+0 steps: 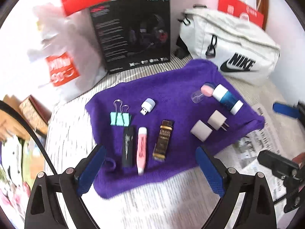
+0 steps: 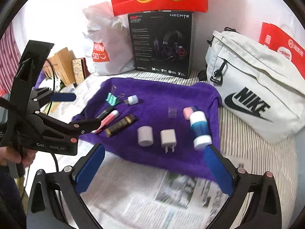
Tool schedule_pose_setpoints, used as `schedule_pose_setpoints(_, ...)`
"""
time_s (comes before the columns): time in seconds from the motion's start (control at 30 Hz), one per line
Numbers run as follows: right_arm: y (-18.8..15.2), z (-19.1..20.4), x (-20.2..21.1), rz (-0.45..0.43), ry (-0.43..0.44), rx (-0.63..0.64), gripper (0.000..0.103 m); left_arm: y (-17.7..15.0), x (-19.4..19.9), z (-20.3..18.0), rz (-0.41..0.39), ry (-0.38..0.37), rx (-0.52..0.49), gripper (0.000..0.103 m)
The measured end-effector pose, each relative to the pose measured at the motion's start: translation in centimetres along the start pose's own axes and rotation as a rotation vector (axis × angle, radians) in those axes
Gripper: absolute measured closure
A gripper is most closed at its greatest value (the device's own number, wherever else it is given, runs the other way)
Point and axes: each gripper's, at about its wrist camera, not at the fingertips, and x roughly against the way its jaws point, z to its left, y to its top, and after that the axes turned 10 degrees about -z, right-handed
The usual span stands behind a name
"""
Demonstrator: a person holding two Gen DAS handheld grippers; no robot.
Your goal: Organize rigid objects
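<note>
1. Two grippers hang over the near edge of the purple cloth [image 1: 171,87], both spread wide with nothing between their pads.
2. Left gripper [image 1: 150,164]: just ahead of its fingers lie a black stick [image 1: 128,147], a pink pen [image 1: 142,150] and a brown bar [image 1: 162,140], side by side. Their long axes run away from this gripper, roughly parallel to its fingers.
3. Further ahead of that row sit a green binder clip [image 1: 120,115] and a small USB light [image 1: 147,106].
4. Right gripper [image 2: 155,164]: two white plug adapters [image 2: 167,138] sit just ahead of it, and a blue-and-white tube [image 2: 199,131] lies close to its right finger, long axis pointing away. A pink cap [image 2: 187,112] touches the tube's far end; a clear vial [image 2: 172,112] lies beside it.
5. Judgement: the row of long things belongs to the left gripper, the adapters and tube to the right. The items look grouped already, so little sorting seems left.
</note>
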Motion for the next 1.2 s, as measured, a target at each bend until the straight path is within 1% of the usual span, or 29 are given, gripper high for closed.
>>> schedule_pose_setpoints(0.07,-0.4,0.3,0.9,0.007,-0.007,-0.018,0.0,-0.7,1.5,0.1,-0.013,0.008,0.028,0.007)
schedule_pose_setpoints(0.2,-1.4,0.8,2.8,0.013,-0.055,-0.049,0.0,-2.4,4.6,-0.1,-0.047,0.033,0.073,0.006)
schedule_pose_setpoints(0.3,-2.4,0.9,4.0,0.029,-0.106,-0.071,0.0,-3.8,6.4,-0.5,-0.059,0.011,0.096,0.006)
schedule_pose_setpoints(0.37,-3.0,1.0,4.6,0.037,-0.136,-0.075,0.0,-4.7,7.1,-1.1,-0.062,0.012,0.096,0.006)
schedule_pose_setpoints(0.43,-3.6,1.0,5.1,0.039,-0.163,-0.078,0.0,-5.2,7.6,-1.6,-0.058,0.01,0.078,0.006)
schedule_pose_setpoints(0.47,-3.9,1.0,5.4,0.041,-0.176,-0.082,0.0,-5.6,7.9,-1.9,-0.062,0.023,0.077,0.006)
schedule_pose_setpoints(0.6,-4.8,1.0,6.7,0.037,-0.191,-0.1,0.0,-6.2,9.2,-2.2,-0.079,0.02,0.104,0.006)
schedule_pose_setpoints(0.73,-5.3,0.8,7.4,0.045,-0.212,-0.114,0.0,-6.2,10.3,-2.4,-0.096,0.022,0.123,0.006)
schedule_pose_setpoints(0.87,-5.5,0.4,8.0,0.047,-0.226,-0.128,0.0,-6.1,10.6,-2.7,-0.103,0.029,0.118,0.006)
schedule_pose_setpoints(1.0,-5.6,0.2,8.5,0.045,-0.236,-0.138,0.0,-6.2,10.7,-2.7,-0.104,0.023,0.134,0.006)
schedule_pose_setpoints(1.2,-5.7,0.4,8.7,0.049,-0.243,-0.129,0.0,-6.4,10.8,-2.6,-0.097,0.026,0.144,0.006)
